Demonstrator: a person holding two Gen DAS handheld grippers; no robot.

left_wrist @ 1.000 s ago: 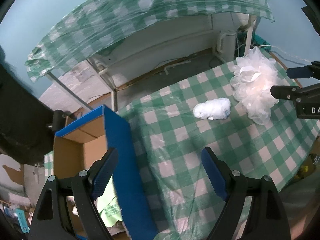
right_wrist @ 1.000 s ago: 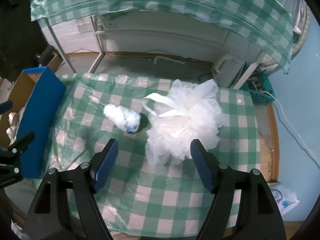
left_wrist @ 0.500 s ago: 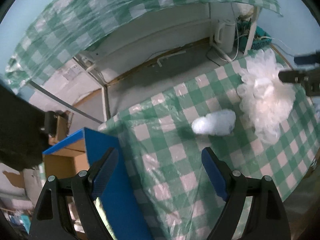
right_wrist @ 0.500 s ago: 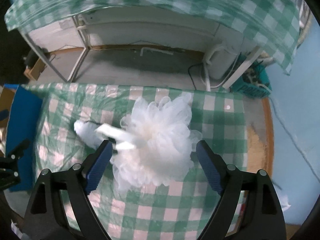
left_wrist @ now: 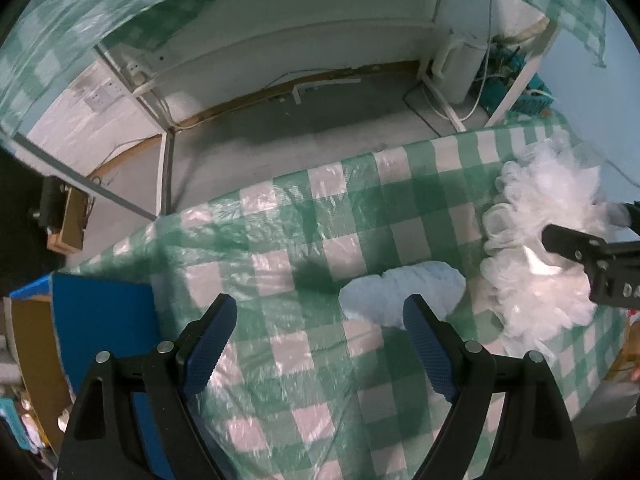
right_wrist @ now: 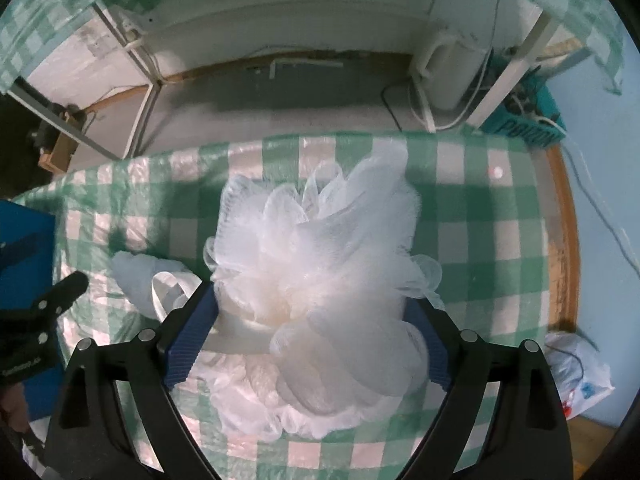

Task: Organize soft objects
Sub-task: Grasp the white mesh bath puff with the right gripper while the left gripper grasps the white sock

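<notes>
While both tools are pointed steeply downward at the table [left_wrist: 280,216], which is covered by a green-and-white checked plastic cloth, the left gripper [left_wrist: 318,334] is seen with its jaws spread wide and nothing between them. Its blue ribbed pads [left_wrist: 208,338] are poised above bare cloth, and the tip of the right-hand pad overlaps the near edge of a small white bundle of soft cloth [left_wrist: 404,286] lying on the table; contact cannot be confirmed.

The right gripper [right_wrist: 312,320] is lowered over a white mesh bath pouf [right_wrist: 320,280]. Its jaws have just been opening and now stand wide, with the pouf filling the space between them; the mesh billows against both blue pads [right_wrist: 192,336], but no squeezing of it is evident. The pouf rests on the table near the middle of the cloth, with its ribbon loop [right_wrist: 170,288] trailing toward the white bundle [right_wrist: 134,276] just beside it.

A blue-sided cardboard box [left_wrist: 100,320] stands at the table's left edge. In the left wrist view the right gripper's black body [left_wrist: 592,256] carries white lettering of which only "DA" is legible. A teal crate [right_wrist: 528,128] on the floor bears blurred, unreadable lettering.
</notes>
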